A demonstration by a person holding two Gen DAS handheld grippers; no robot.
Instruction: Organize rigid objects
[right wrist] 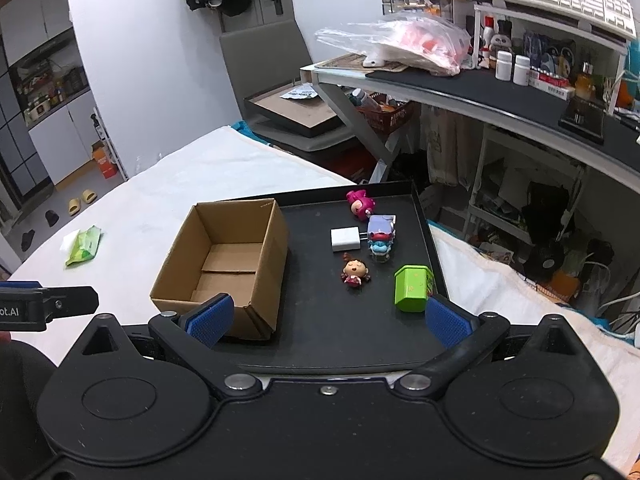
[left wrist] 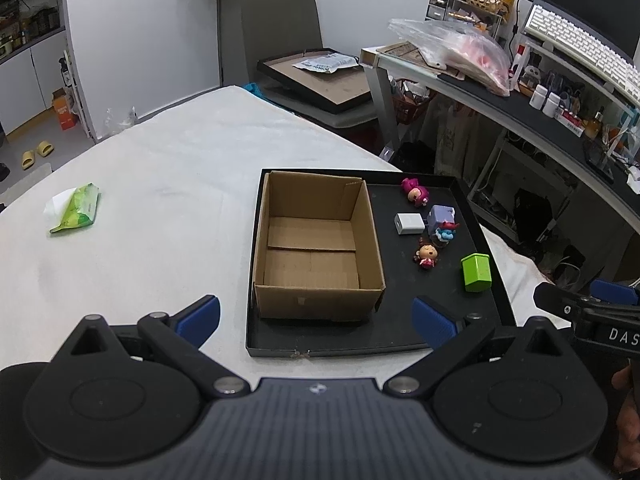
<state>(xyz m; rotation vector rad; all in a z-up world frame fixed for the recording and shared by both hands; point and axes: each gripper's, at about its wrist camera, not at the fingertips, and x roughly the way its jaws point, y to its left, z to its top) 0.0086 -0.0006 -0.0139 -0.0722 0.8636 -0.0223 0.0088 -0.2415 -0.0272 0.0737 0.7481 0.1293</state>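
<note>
Five loose items: pink figurine [right wrist: 360, 203], white charger [right wrist: 345, 239], purple-and-blue toy [right wrist: 381, 236], doll figurine [right wrist: 354, 271] and green box [right wrist: 412, 288] lay on the black tray [right wrist: 340, 344], at 3 o'clock from the empty cardboard box [right wrist: 224, 264].
Left gripper [left wrist: 316, 318]: jaws spread wide, empty, facing the carton.
Right gripper [right wrist: 327, 320]: spread wide, empty, green box beside its right pad.
Advice: likely take the green box first; straddle its flat sides, close squarely, lift clear of the doll figurine.

Surface: table [left wrist: 180, 152] covered by a white cloth
Right, near: black tray [left wrist: 400, 340], lying flat
Left, further back: green wipes packet [left wrist: 78, 210]
</note>
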